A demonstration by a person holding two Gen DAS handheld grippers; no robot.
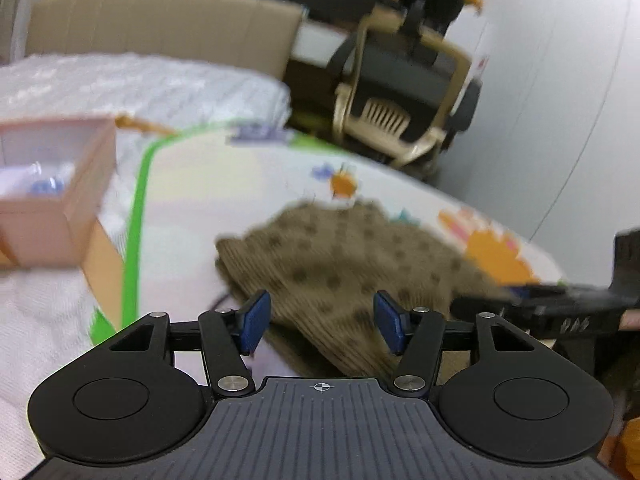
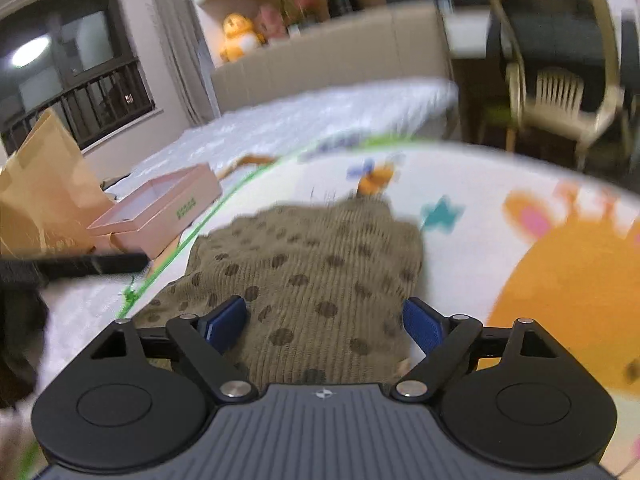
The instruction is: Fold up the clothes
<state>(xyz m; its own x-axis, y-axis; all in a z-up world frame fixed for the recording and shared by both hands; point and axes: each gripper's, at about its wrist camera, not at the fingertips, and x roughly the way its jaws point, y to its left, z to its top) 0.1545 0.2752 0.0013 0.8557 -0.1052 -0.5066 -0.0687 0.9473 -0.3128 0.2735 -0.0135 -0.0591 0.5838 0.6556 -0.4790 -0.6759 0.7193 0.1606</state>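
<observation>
A brown ribbed knit garment with dark dots [image 1: 340,264] lies on a cartoon-print play mat [image 1: 224,184]; it also shows in the right wrist view [image 2: 312,264]. My left gripper [image 1: 322,322] is open, its blue pads [image 1: 256,320] apart over the garment's near edge. My right gripper [image 2: 324,322] is open, its pads [image 2: 424,326] spread wide just above the garment's near part. Neither holds anything. The right gripper's black body [image 1: 560,308] enters the left wrist view at right. Both views are motion-blurred.
A pink open box [image 1: 52,196] sits left of the mat, also in the right wrist view [image 2: 160,208], beside a brown paper bag [image 2: 44,184]. A white quilted mattress [image 2: 320,116], a beige headboard [image 1: 160,24] and an office chair [image 1: 400,80] stand behind.
</observation>
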